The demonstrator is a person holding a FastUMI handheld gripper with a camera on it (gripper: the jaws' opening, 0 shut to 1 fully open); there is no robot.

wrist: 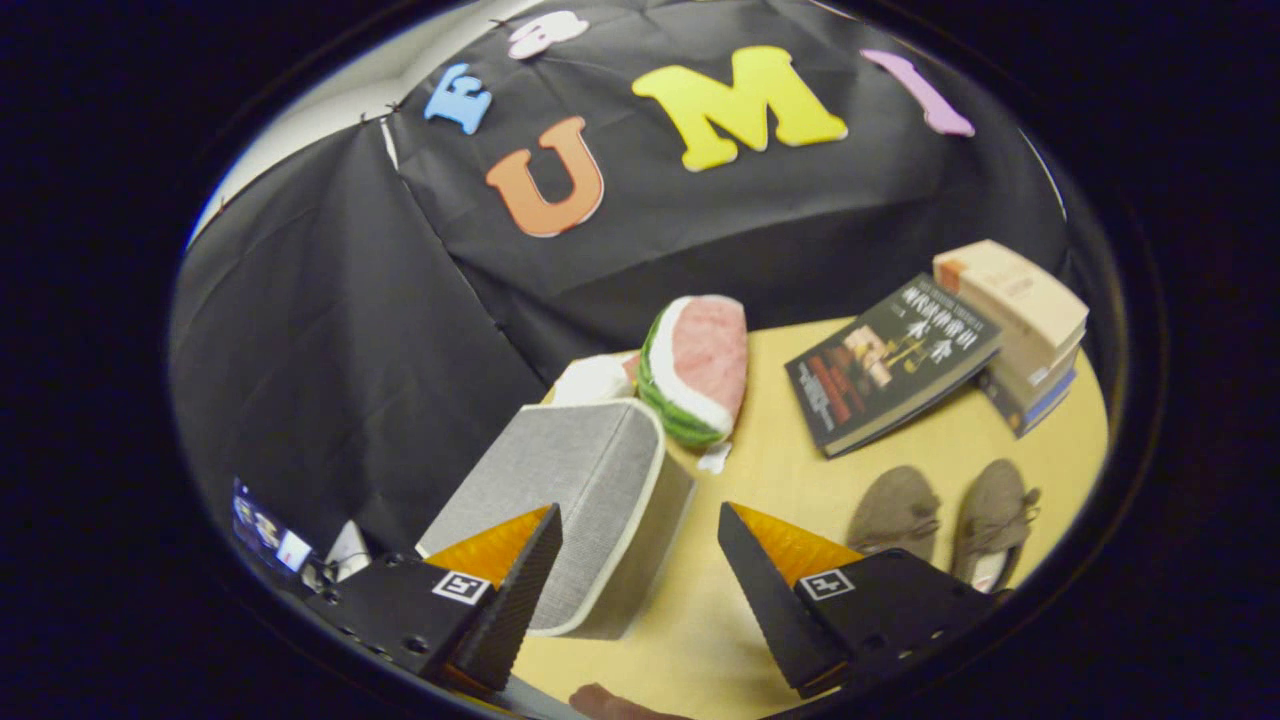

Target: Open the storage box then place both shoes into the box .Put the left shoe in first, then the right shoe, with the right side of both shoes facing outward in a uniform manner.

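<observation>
Gripper (640, 525) spread wide, fingers well apart, nothing pinched btwn them, hovering above yellow table (720, 600). Storage box (570, 500) — grey fabric, pale trim along edges, lid closed — sits just ahead of left finger, partly behind its tip, near table's left edge; box corner reaches into gap btwn fingers. Pair of brown lace-up shoes (940, 515) side by side on table, just beyond right finger, toes pointing away from gripper; nearer ends partly hidden behind right finger body. Left shoe (895, 510) and right shoe (995, 505) close together, not clearly touching. Shoes well apart from box, open table btwn them. Beyond box: watermelon-slice plush (695, 365), upright on its rind edge, green rind toward box, w/ a white soft item (595, 380) just beside it at box's far edge, partly hidden. Small white tag on table below plush. Further right: dark-covered book (890, 360) lying flat, angled, beyond shoes. Next to it, stack of books (1020, 325) near table's far right corner, top one cream-coloured; dark book's corner near or touching stack, cannot tell which. Black cloth wall (350, 330) behind table. Some small clutter low beside left finger, too blurred to ID.
</observation>
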